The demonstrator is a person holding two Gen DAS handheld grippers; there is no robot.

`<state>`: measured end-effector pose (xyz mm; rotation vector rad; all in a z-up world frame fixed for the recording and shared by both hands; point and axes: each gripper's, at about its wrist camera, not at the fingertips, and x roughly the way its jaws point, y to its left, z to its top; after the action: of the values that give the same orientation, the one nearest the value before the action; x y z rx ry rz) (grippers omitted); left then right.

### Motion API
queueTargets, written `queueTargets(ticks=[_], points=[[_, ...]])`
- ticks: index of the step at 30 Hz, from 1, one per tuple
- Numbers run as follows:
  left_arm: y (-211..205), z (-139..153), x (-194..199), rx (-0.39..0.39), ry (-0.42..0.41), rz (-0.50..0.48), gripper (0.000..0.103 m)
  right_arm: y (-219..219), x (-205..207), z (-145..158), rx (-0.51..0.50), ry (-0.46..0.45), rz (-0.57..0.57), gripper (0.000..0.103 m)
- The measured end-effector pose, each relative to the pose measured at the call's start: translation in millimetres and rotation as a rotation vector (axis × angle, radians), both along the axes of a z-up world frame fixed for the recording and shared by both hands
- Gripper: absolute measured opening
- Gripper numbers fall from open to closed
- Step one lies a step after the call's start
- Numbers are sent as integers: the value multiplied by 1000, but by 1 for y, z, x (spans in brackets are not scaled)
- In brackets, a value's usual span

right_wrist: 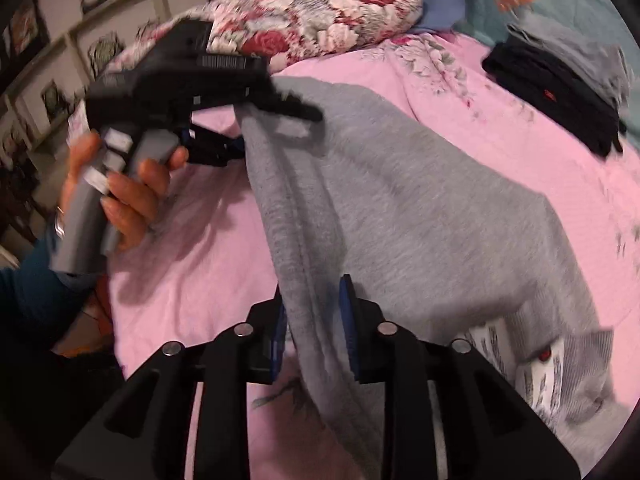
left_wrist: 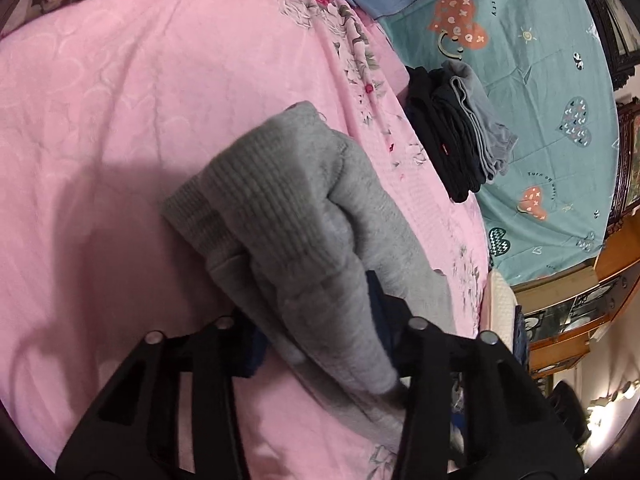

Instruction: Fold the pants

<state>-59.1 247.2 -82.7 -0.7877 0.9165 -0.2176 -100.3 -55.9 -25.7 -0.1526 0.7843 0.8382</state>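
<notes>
The grey sweatpants (right_wrist: pixel 400 200) hang lifted above the pink bedspread (right_wrist: pixel 192 264), stretched between both grippers. My right gripper (right_wrist: pixel 314 320) is shut on a bunched fold of the grey cloth near the waistband, whose white care labels (right_wrist: pixel 540 368) show at lower right. My left gripper (left_wrist: pixel 316 320) is shut on the other end, with the ribbed cuff (left_wrist: pixel 256 200) draped over its fingers. The left gripper also shows in the right wrist view (right_wrist: pixel 244 136), held by a hand, pinching the cloth's far edge.
A stack of folded dark and grey clothes (left_wrist: pixel 460 128) lies to the right, on the edge between the pink bedspread (left_wrist: pixel 120 120) and a teal heart-print sheet (left_wrist: pixel 540 80). A floral pillow (right_wrist: pixel 328 12) sits at the head. Wooden furniture (left_wrist: pixel 580 312) stands beyond the bed.
</notes>
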Motion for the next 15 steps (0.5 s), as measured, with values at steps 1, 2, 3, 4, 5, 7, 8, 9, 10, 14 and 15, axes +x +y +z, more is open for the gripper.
queueTargets(ticks=[1,2,3,4,5,7,8,9,10,14,15], points=[[0,1,0,19,-1,1,33,-18,1,5,65,31,-28,37],[-1,1,1,33,-3,2,32,-37,3,12,125,49,-68,43],[-1,2,0,45,-8,3,30,-64,6,19,203,67,-139,52],[-3,4,0,64,-16,3,29,-89,9,22,272,88,-203,55],[-5,5,0,82,-26,4,29,-116,14,22,341,125,-268,55],[-10,13,-2,126,-61,2,27,-150,22,14,422,183,-367,55],[-14,19,-4,150,-90,-1,27,-161,28,1,454,235,-411,55],[-19,26,-6,180,-120,-7,26,-164,34,-13,453,299,-432,55],[-27,38,-9,226,-158,-20,25,-163,40,-30,453,368,-434,55],[-68,87,-22,360,-321,-104,25,-170,35,-33,544,376,-404,57],[-83,99,-25,397,-363,-135,25,-182,30,-28,615,385,-395,59]])
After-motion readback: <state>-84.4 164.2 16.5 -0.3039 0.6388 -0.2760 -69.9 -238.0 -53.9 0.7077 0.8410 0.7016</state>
